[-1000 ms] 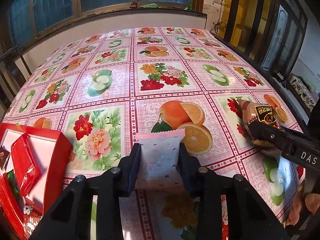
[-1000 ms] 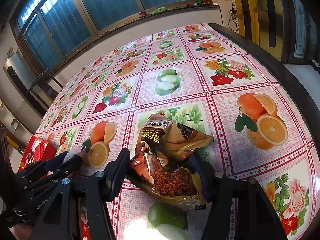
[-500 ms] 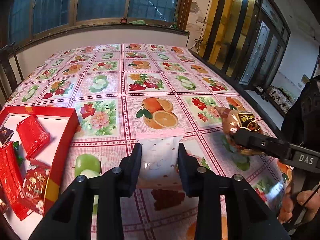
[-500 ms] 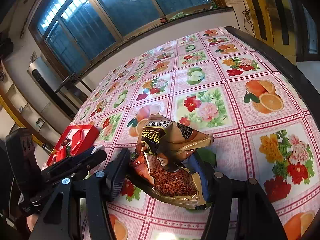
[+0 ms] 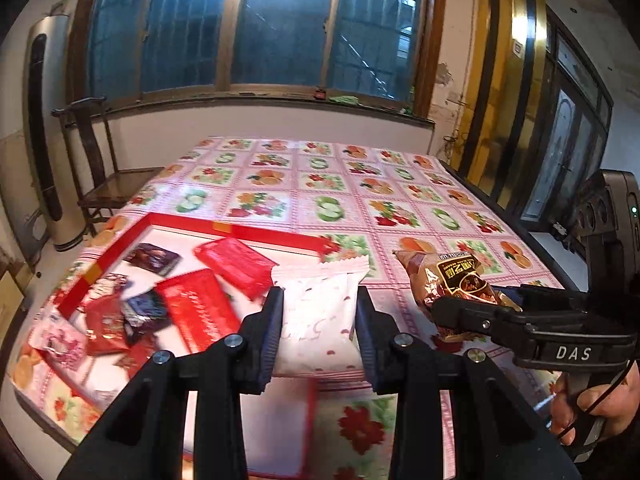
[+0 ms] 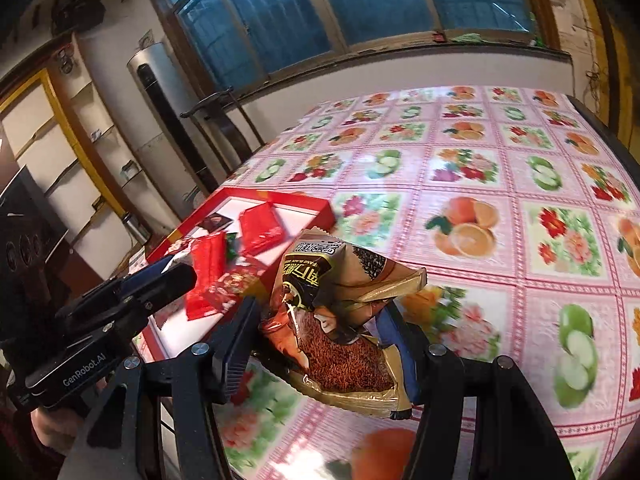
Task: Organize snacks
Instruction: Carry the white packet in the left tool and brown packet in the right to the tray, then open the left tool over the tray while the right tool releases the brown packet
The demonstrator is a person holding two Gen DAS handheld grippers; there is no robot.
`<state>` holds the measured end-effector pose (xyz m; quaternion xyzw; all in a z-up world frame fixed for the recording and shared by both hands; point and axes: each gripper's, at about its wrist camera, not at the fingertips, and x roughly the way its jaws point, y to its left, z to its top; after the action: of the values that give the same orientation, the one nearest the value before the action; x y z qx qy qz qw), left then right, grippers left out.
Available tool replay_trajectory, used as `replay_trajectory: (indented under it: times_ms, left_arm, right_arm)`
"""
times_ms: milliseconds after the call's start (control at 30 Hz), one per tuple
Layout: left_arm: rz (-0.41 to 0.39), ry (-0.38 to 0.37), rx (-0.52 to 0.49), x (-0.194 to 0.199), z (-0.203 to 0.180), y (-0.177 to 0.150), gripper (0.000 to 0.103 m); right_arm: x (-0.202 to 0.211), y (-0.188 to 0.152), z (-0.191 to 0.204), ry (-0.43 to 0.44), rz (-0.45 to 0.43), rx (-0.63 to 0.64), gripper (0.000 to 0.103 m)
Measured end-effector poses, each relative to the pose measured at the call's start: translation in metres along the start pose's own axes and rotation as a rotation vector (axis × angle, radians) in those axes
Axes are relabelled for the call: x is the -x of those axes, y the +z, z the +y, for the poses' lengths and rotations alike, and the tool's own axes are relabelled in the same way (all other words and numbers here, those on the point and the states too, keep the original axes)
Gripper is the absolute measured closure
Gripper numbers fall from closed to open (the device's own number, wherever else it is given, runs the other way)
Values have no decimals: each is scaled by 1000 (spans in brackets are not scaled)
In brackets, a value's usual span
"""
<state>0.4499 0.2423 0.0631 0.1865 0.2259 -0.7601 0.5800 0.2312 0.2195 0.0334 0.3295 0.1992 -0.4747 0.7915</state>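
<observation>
My left gripper [image 5: 318, 312] is shut on a white snack packet with a pink top edge [image 5: 318, 312] and holds it above the right edge of the red tray [image 5: 236, 227]. My right gripper [image 6: 320, 332] is shut on a brown and gold snack bag [image 6: 340, 308], held above the table just right of the tray [image 6: 276, 196]. The brown bag also shows in the left wrist view [image 5: 448, 284], to the right of the white packet. The tray holds several red and dark snack packets [image 5: 208, 304].
The table has a pink fruit-and-flower cloth [image 5: 360, 196] that stretches to a white wall under windows. A wooden chair [image 5: 104, 184] and a tall grey floor unit [image 5: 44, 132] stand to the left of the table. A dark table edge [image 6: 608, 128] runs along the right.
Both grippers have risen and swung left with their packets. The red tray has come from the left edge of both views to just under the left gripper.
</observation>
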Motion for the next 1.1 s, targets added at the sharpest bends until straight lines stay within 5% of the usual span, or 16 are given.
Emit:
replay_trajectory:
  times_ms: [333,633,767,833,900,1100]
  left_arm:
    - [6,219,96,2,107,16,69]
    - [98,316,165,-18,153,6,67]
    - [116,375,164,-19,154,1,33]
    - [94,398,156,-14,150,-1,32]
    - [80,408,161,-9,144,-2,17]
    - [24,505,106,13,111,-4,9]
  right_arm:
    - [-88,36,96,94,60,140,39]
    - [-160,34,132,95,206,201,37]
    - [-160,34,139,77,197,255,36]
    - [-152,36,136,72,177,256,35]
    - [-139,37,132,75,154,253,33]
    - [-89,28,119,58,37,273,29]
